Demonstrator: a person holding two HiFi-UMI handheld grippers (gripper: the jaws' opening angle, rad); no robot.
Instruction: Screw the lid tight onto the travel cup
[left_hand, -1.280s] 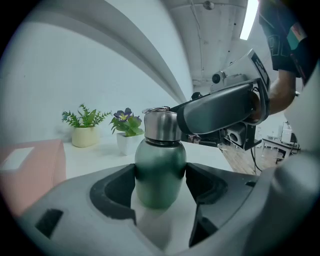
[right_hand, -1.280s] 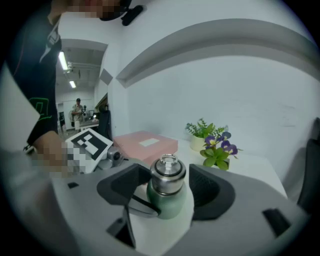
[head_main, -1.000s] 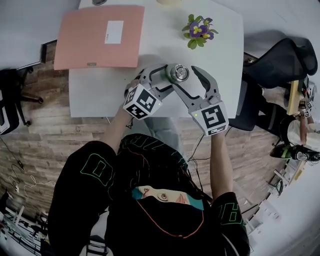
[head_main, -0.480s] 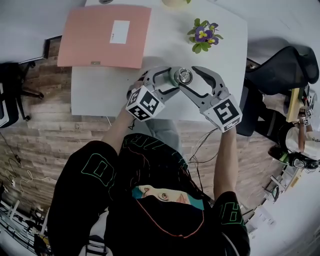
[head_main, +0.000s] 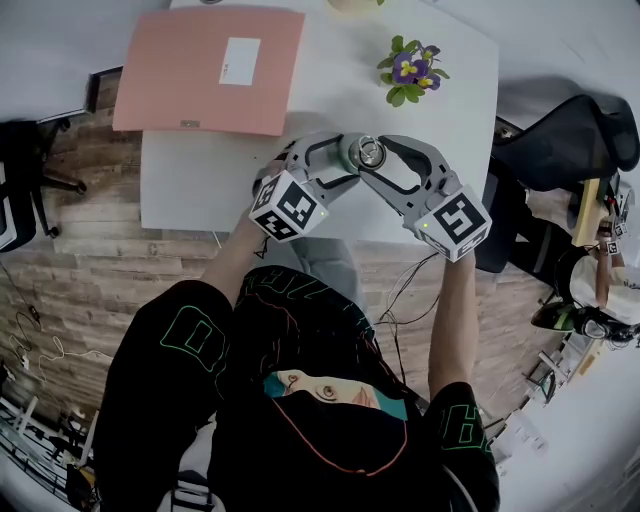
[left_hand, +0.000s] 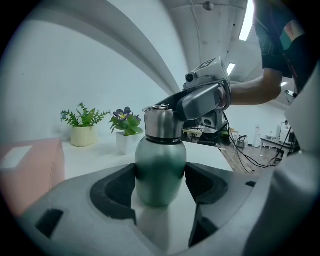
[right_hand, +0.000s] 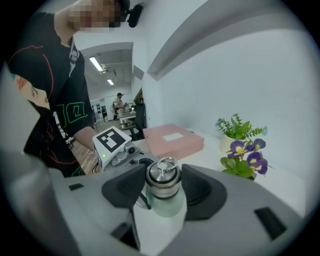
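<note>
– White table (head_main: 200, 180) under bright room light is recorded, with a pink folder (head_main: 210, 68) at the far left and a potted purple flower (head_main: 408, 70) at the far right. Is the task's item located?

– The travel cup (left_hand: 160, 160) is located over the near edge of the table, directly ahead of the person and between both tools. Whether its base rests on the table or is carried just above it cannot be told.

– How is the cup oriented?

– It is judged upright. Its long axis is vertical, with the green body below and the steel lid (right_hand: 163, 175) on top, ring handle uppermost.

– State of the left tongs (left_hand: 160, 175)?

– They are closed around the green body. Both dark pads are seen pressed against its widest part, one on each side. The approach is made from the person's left, at the lower level.

– And the right tongs (right_hand: 163, 187)?

– They are brought in from the person's right, at the higher level, and are closed on the steel lid alone. A pad is set against each flank of it, and no gap is made out.

– Which relation governs the coming move?

– The two grips are stacked on one vertical axis: body below, lid above. Any tightening is judged to require rotation about that axis by the right tongs, while the body is braced by the left.

– Risk noted?

– Slippage on the smooth steel is considered possible. Lid seating cannot be confirmed from these views.
</note>
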